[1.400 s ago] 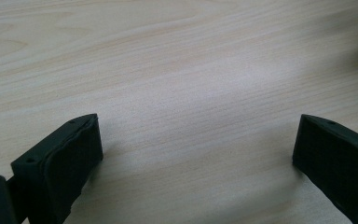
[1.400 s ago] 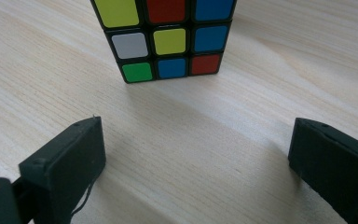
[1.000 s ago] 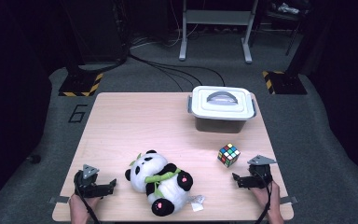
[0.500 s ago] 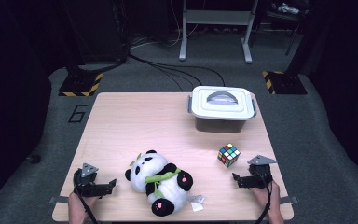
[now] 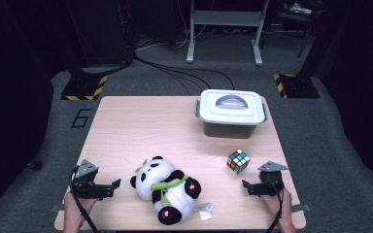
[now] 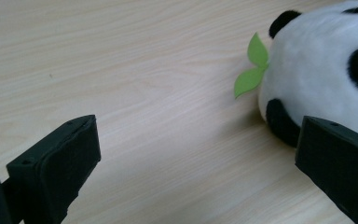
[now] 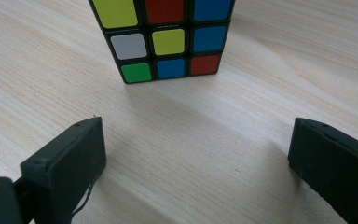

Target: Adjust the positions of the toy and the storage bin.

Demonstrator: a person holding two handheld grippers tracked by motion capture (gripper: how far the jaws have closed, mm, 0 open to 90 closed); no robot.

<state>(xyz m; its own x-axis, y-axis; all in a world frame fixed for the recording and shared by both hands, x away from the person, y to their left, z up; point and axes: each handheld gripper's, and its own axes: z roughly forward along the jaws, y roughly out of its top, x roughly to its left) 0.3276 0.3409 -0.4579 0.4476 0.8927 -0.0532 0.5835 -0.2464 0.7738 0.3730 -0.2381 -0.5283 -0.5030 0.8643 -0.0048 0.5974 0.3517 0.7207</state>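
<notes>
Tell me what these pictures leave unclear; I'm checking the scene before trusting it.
- Box contents: high view, the white lid covers them.
- Panda body: left gripper view, cut off by the right edge; its right jaw overlaps the lower head.
- Cube top: right gripper view, cut off by the upper edge.
- Tag print beside the panda: high view, too small to read.

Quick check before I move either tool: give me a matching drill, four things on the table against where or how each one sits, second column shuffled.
Things:
1. panda plush
2. puzzle cube
3. lidded box
4. left tool

Places or states:
A. far right part of the table, lid on
B. open, aimed at the panda's head
C. lying at the near edge, between the two tools
D. just ahead of the open right tool

Pairs: 1-C, 2-D, 3-A, 4-B
</notes>
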